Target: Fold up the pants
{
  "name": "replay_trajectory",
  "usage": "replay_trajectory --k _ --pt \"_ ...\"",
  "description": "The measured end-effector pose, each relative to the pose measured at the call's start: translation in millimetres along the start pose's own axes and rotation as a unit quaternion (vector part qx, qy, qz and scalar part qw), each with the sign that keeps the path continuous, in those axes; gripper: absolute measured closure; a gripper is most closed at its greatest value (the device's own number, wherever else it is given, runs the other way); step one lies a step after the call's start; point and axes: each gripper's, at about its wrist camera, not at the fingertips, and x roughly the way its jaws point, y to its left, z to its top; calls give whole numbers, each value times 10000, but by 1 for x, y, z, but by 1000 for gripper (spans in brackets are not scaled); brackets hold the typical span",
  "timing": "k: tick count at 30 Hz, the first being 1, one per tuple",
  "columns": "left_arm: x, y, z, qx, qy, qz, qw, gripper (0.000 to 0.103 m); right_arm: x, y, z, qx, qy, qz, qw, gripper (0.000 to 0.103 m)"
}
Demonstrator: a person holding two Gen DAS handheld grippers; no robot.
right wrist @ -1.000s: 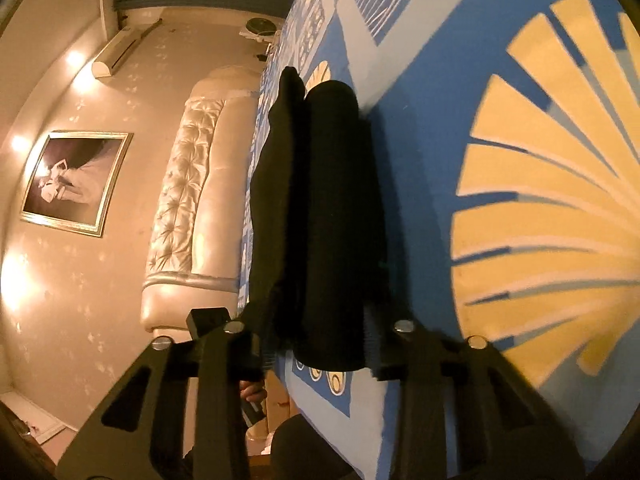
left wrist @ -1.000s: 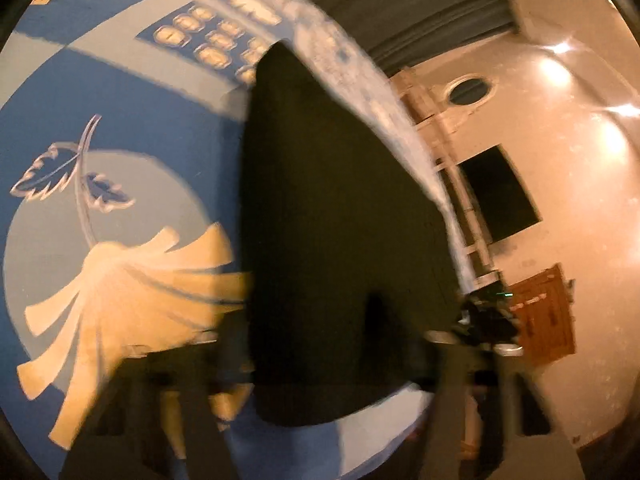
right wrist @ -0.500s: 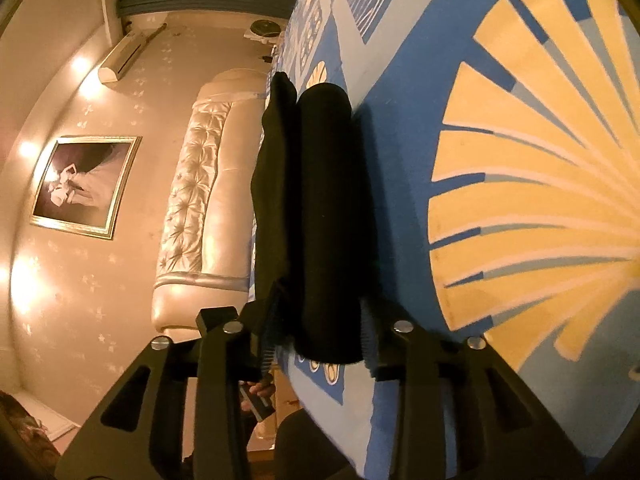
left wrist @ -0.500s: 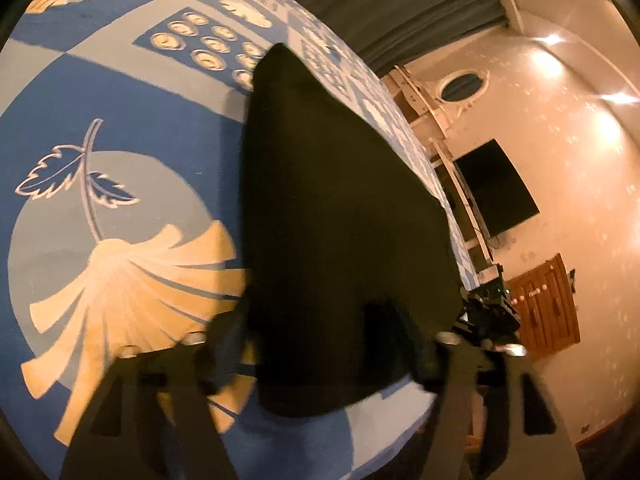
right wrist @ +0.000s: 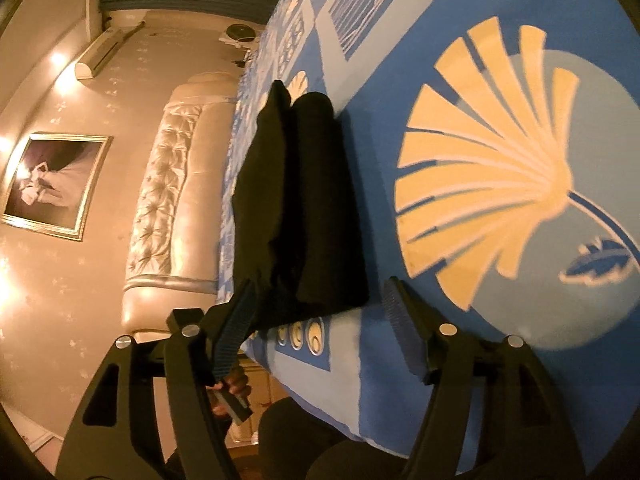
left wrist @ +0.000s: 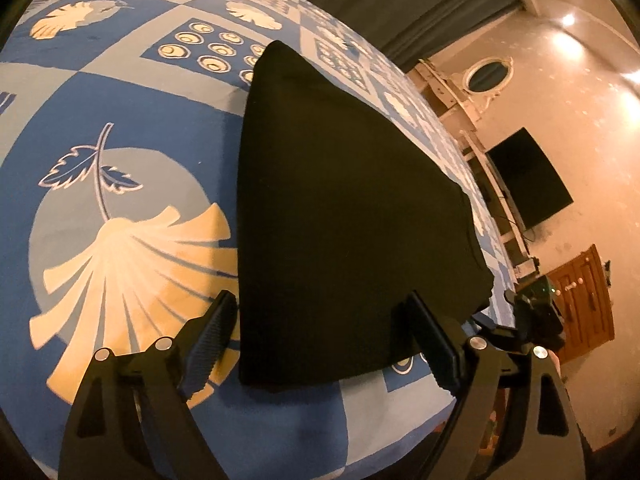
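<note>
A: Blue patterned bedspread (left wrist: 132, 120) fills both views, with a warm-lit room behind. Nearest first?

B: Left gripper (left wrist: 320, 338) sits low at the near edge of the bed, jaws opening, spread either side of the pants (left wrist: 344, 208); the pads press on nothing.

A: And the right gripper (right wrist: 320, 312)?

B: Its jaws are opening too. The pants' near end lies between them in the right view, the left pad (right wrist: 234, 328) close against the cloth, the other clear of it.

A: So the pants are down?

B: They lie as a dark folded stack on the spread near the bed's edge, one rolled-looking fold on top. Beyond it are a tufted headboard (right wrist: 168, 184), a picture (right wrist: 52, 184) and a wall screen (left wrist: 528, 184).

A: Which step?

B: Letting go after a fold, I judge; folding looks nearly finished. Next calls for drawing both grippers back without dragging cloth, perhaps then squaring the stack.
</note>
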Motion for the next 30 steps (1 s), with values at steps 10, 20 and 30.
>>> replay_trajectory --k 10,20,30 --pt "-4 -13 -2 -11 52 604 9982 18 -1 22 -26 -377 -68 -729 9966 28" --pt "-26 -43 -18 836 -157 1625 9830 18 9 47 -50 -1172 -64 -1572 9806 22" --pt "-49 -63 -28 959 -522 2081 9720 18 19 70 -63 -1851 -159 -2174 9583 21"
